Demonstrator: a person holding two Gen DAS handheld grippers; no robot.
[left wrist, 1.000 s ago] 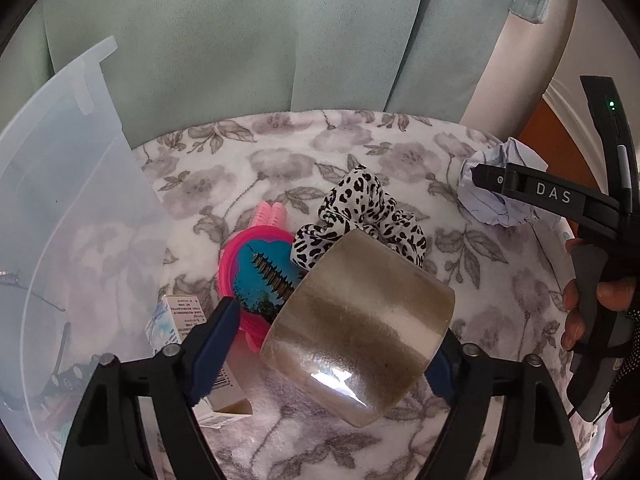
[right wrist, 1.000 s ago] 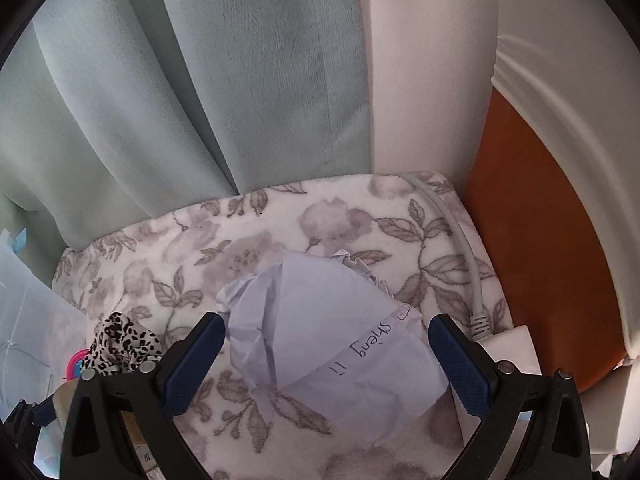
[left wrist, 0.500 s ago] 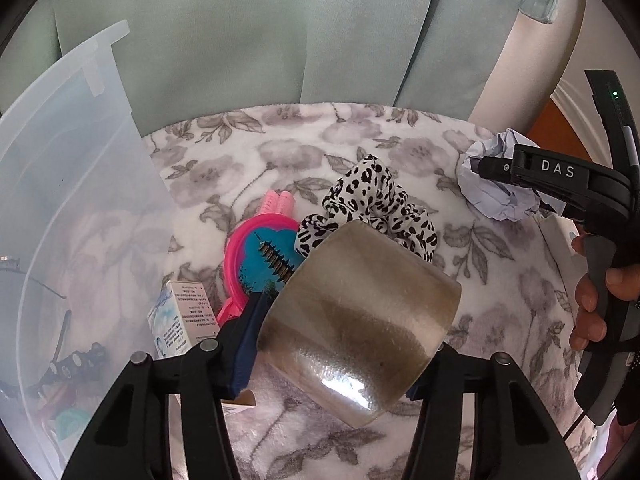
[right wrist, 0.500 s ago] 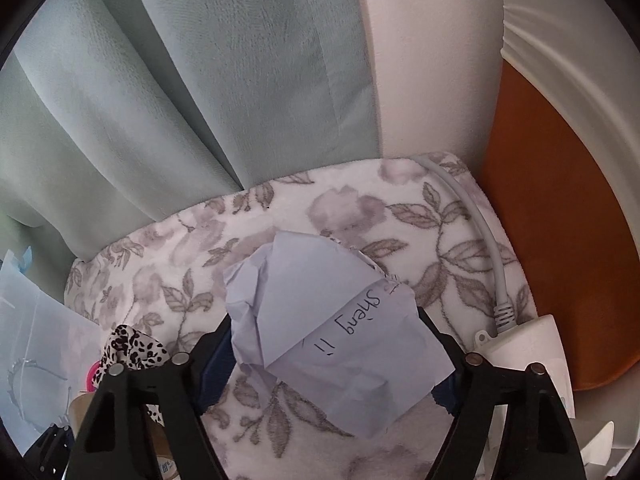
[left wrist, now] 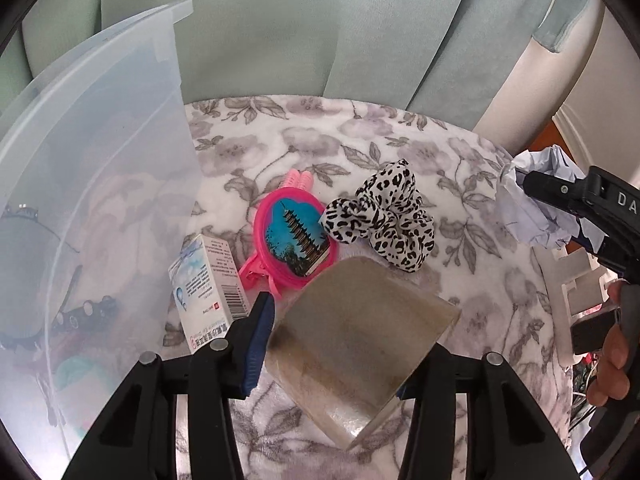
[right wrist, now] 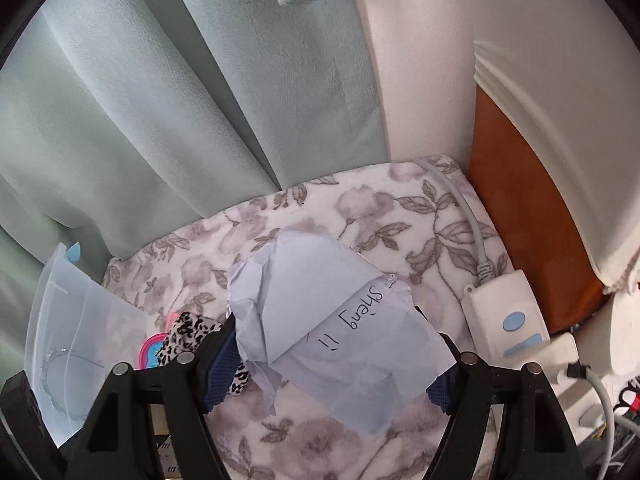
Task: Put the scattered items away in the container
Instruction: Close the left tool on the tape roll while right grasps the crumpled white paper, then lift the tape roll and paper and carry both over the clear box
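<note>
Left wrist view: left gripper is clamping a brown packing-tape roll.
Its jaws have just been closing; right gripper is pinching crumpled white paper, both right of the translucent plastic container.

Handwritten "Shēng" on crumpled paper; white "DA" on right gripper body

Both wrist views close, angled down, sharing floral blanket and scrunchie
</note>
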